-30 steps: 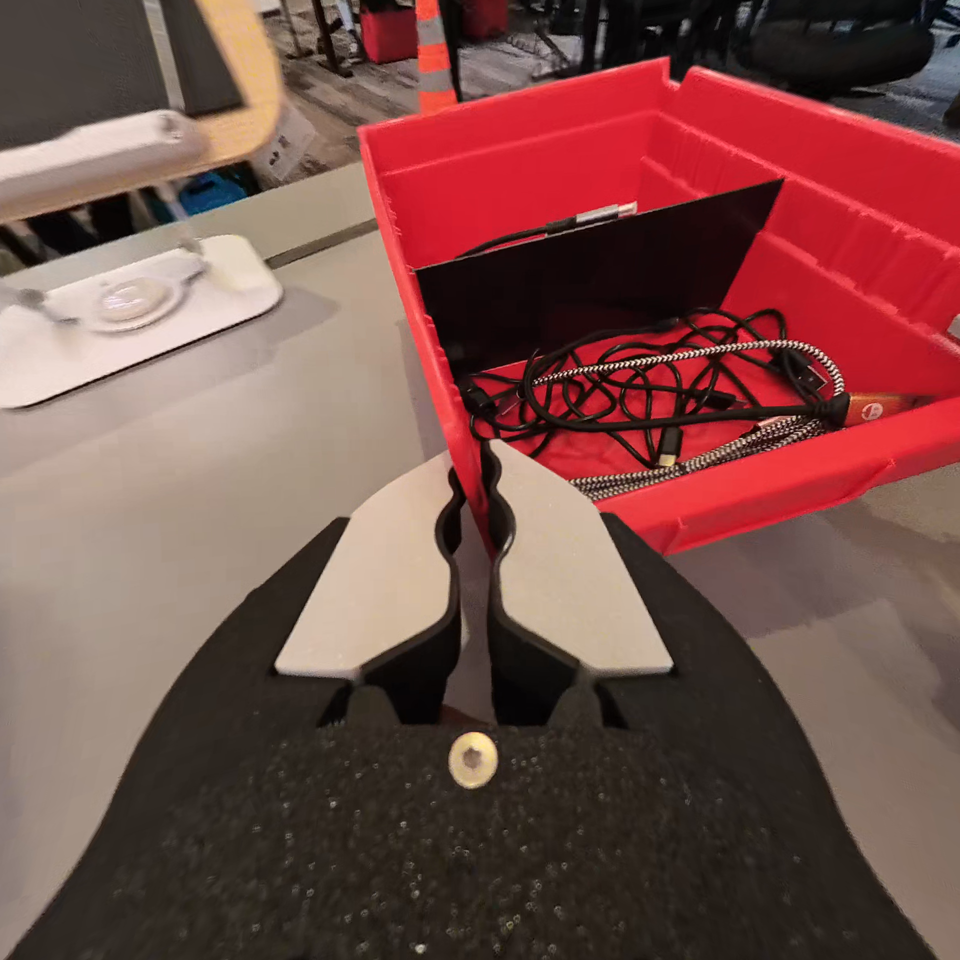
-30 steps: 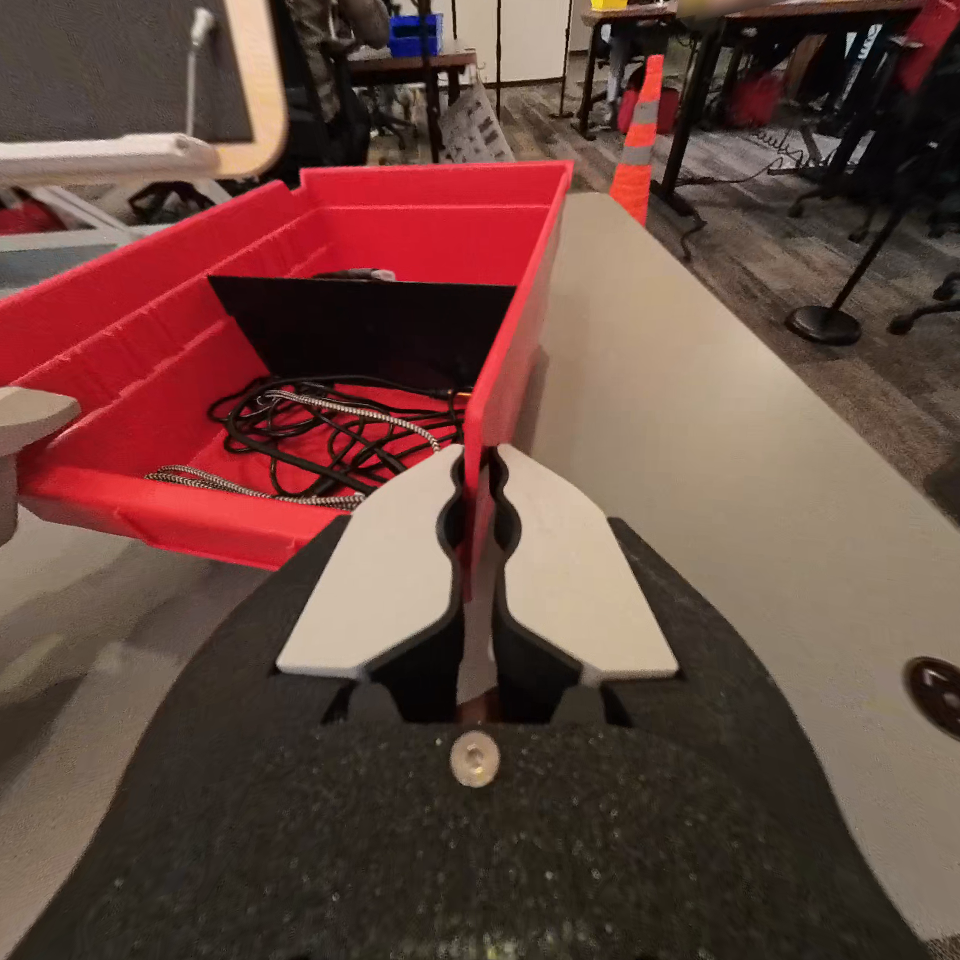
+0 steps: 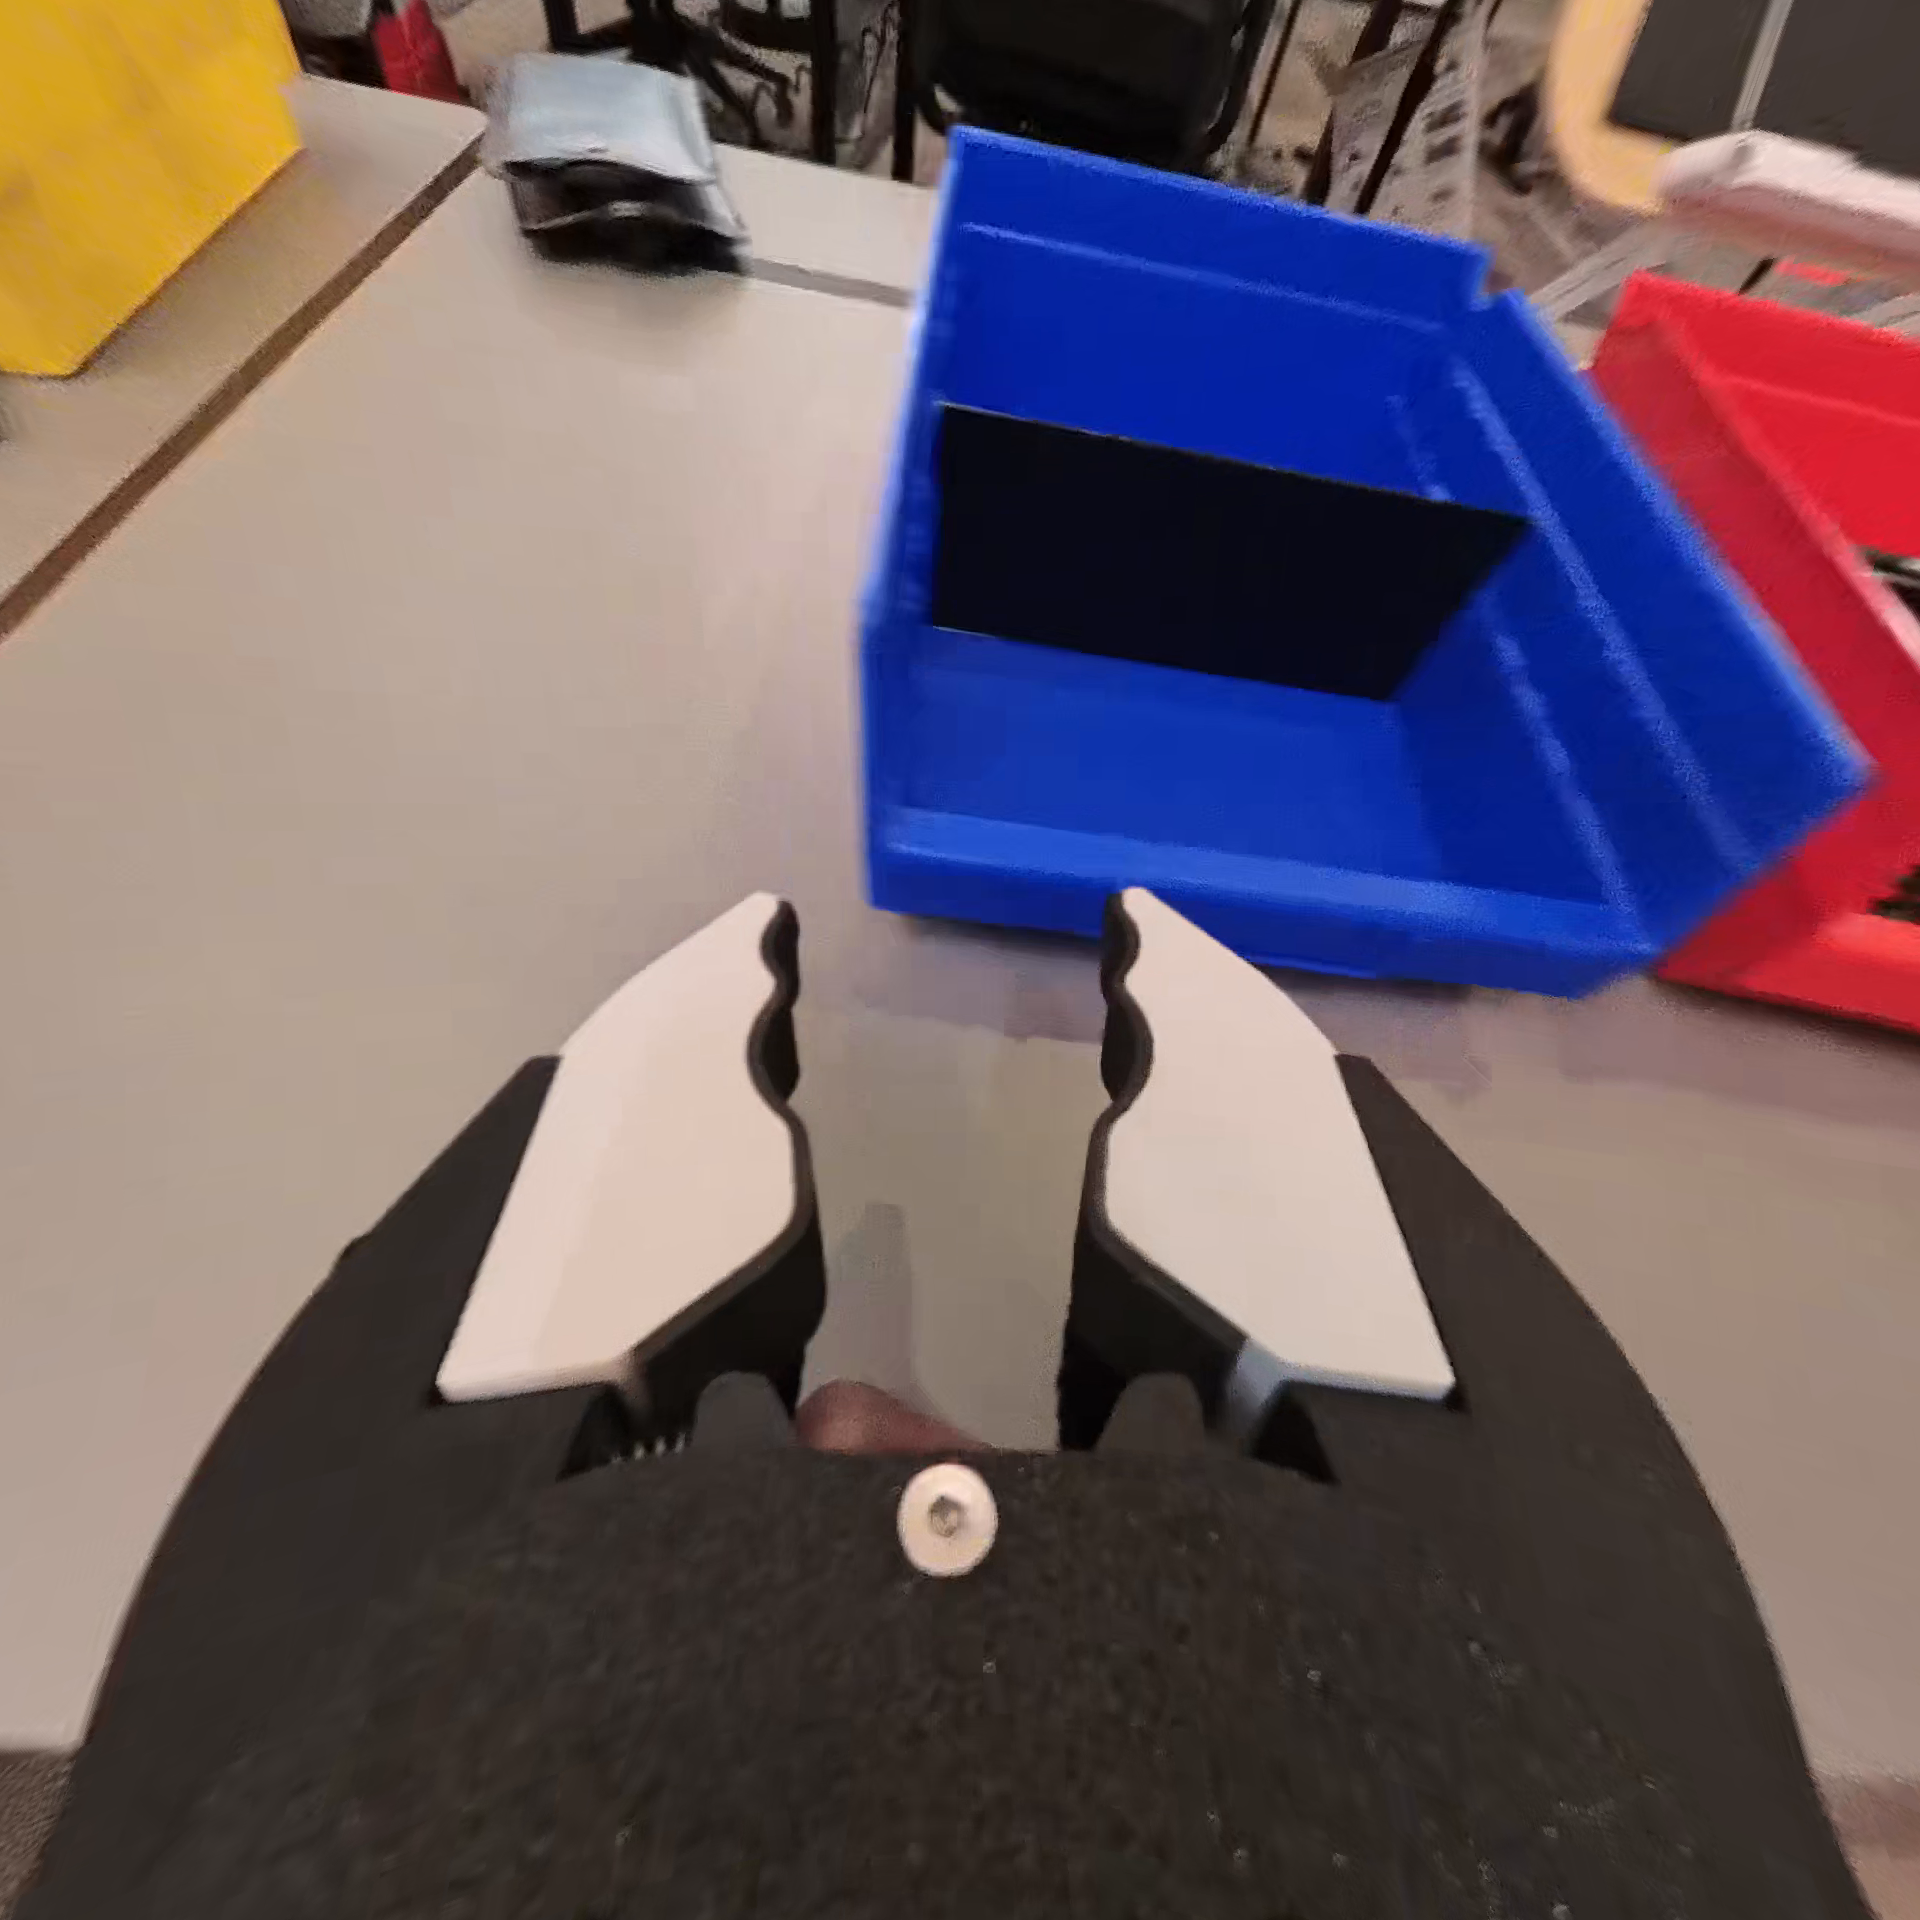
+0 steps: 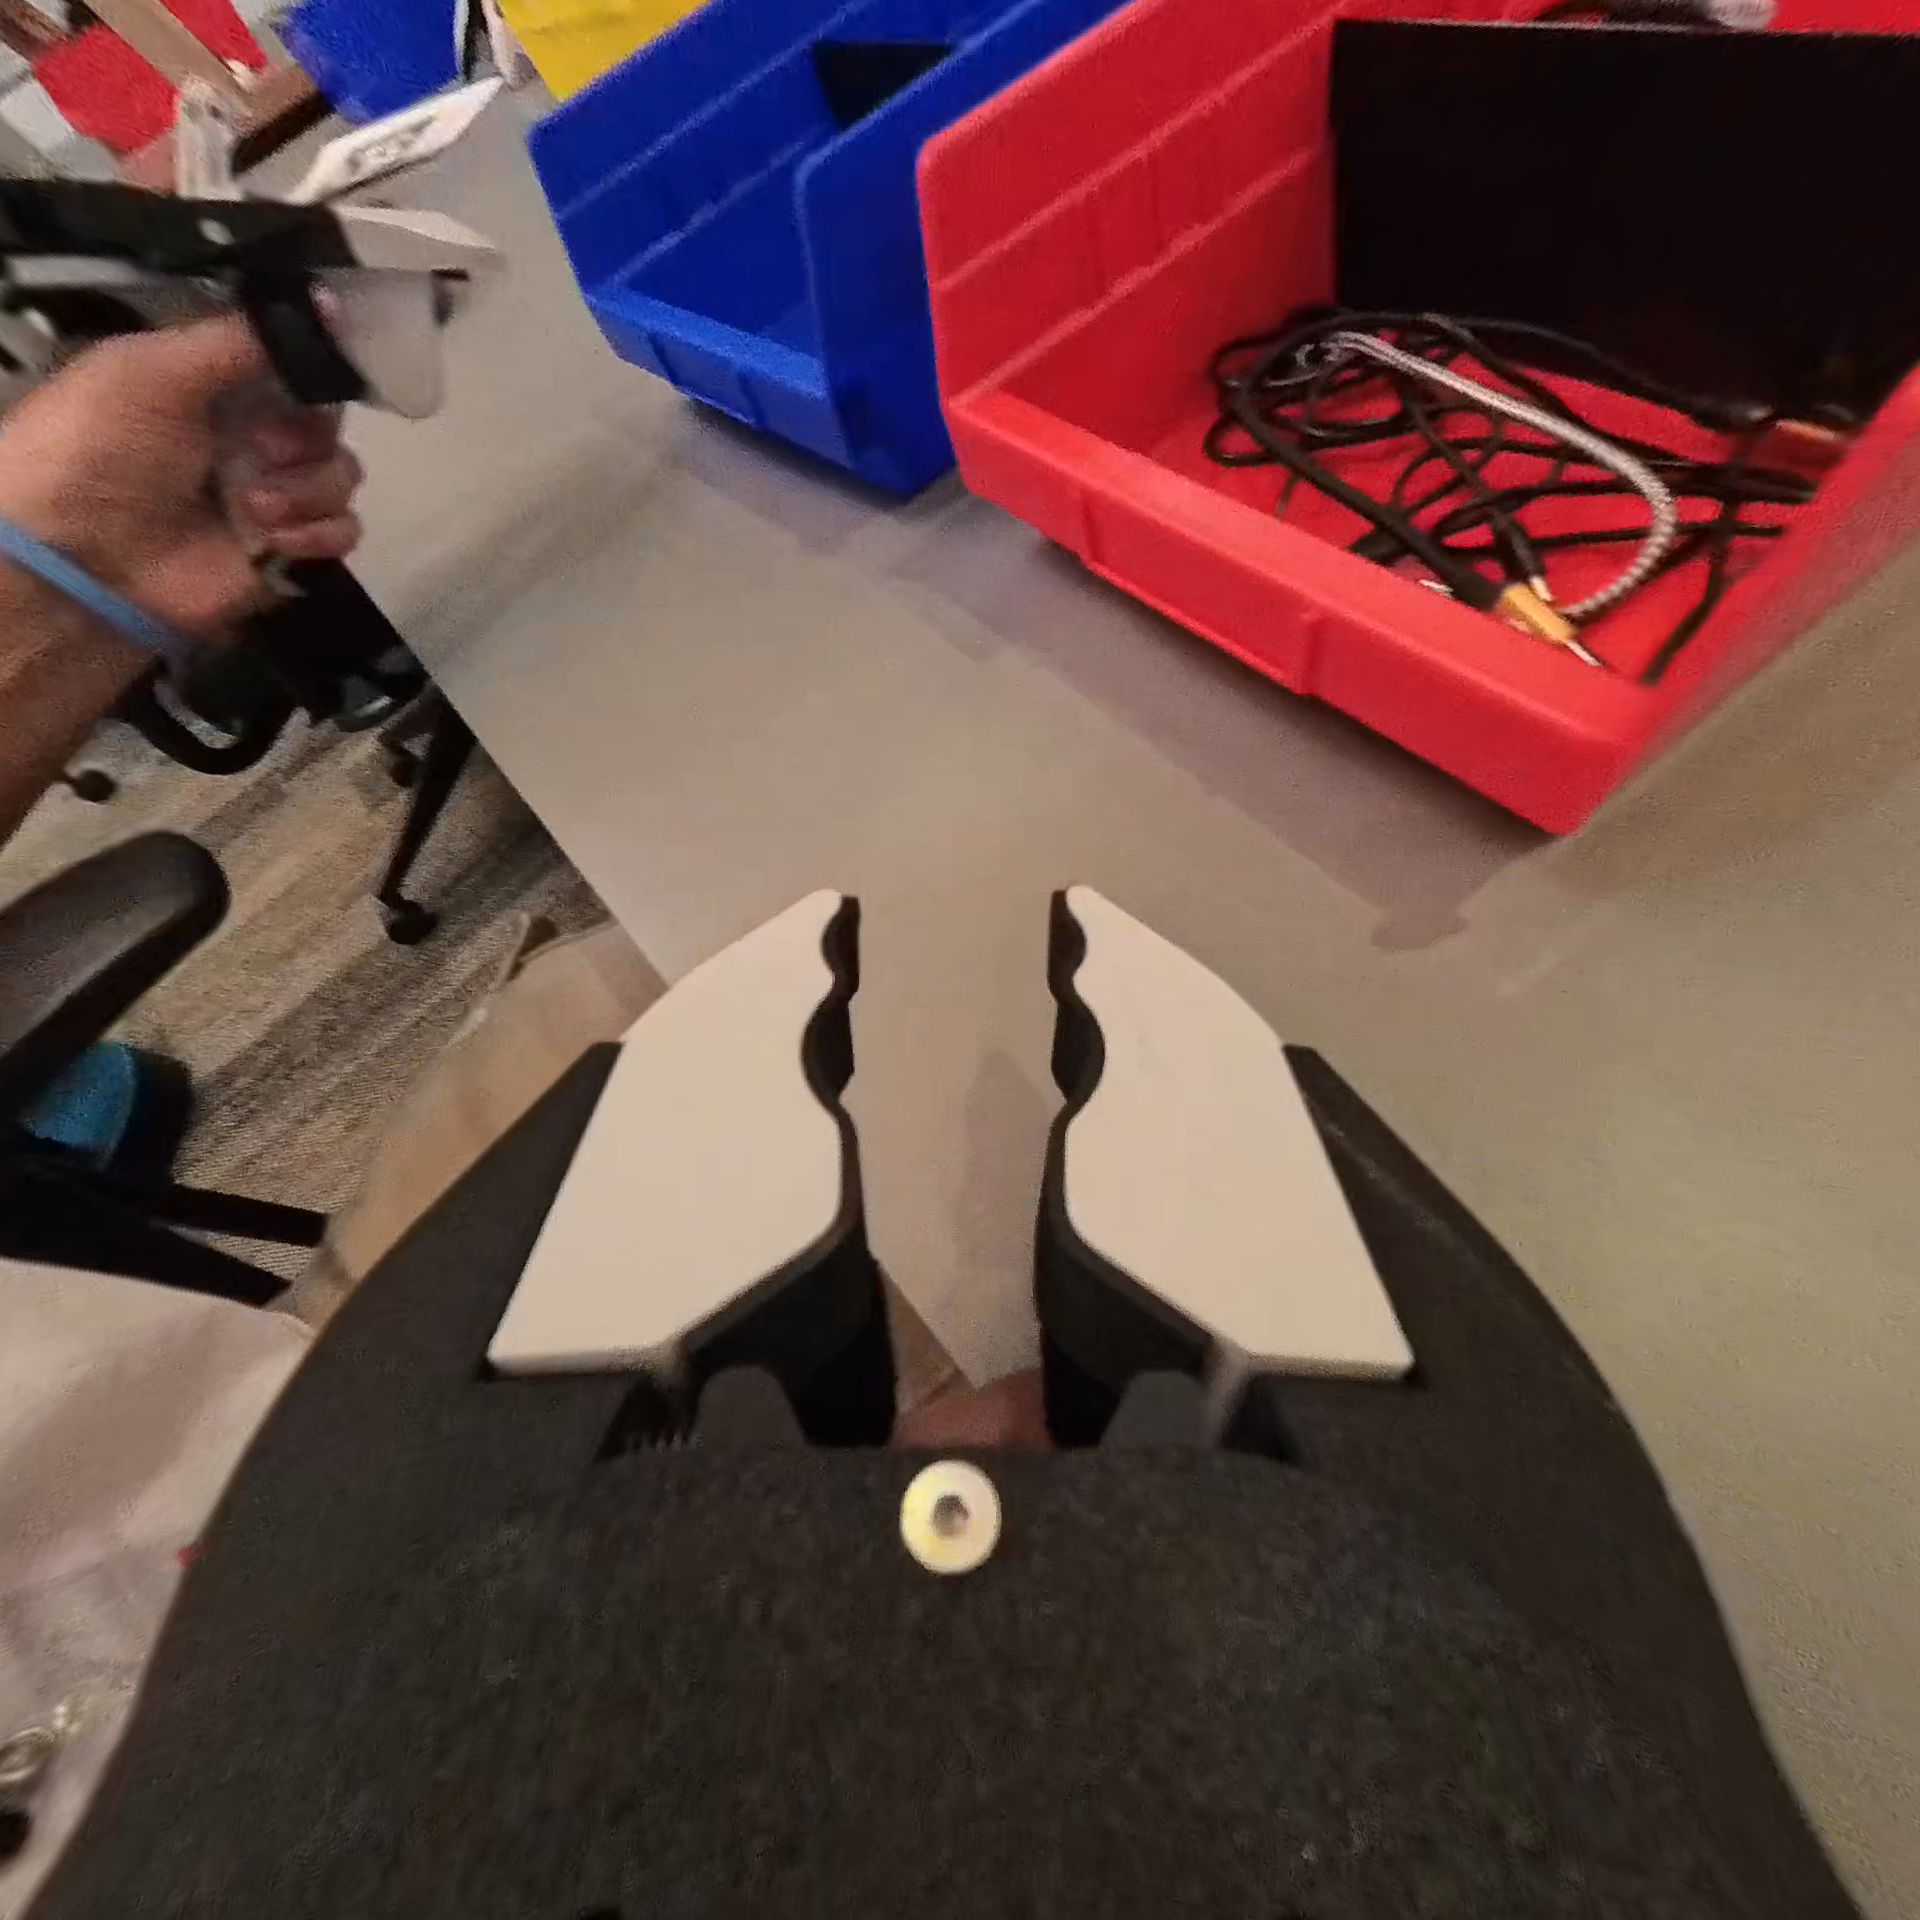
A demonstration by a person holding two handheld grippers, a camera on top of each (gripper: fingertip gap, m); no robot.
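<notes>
left wrist view: left tongs (image 3: 951, 935) spread apart, empty, above the grey tabletop (image 3: 468, 727) just short of a blue bin (image 3: 1247, 914) with a black divider (image 3: 1195, 551); a red bin (image 3: 1766, 416) sits beside it. right wrist view: right tongs (image 4: 954, 914) apart, empty, over the tabletop near the red bin holding tangled cables (image 4: 1455, 447).

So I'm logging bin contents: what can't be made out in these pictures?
- Blue bin, left wrist view: the space behind its black divider is hidden by the divider.
- Red bin, right wrist view: the rear compartment is hidden by its own divider; the right side is cut off by the frame edge.
- Cables: too tangled to count.
- Dark pouches, left wrist view: blurred, kind unclear.
</notes>
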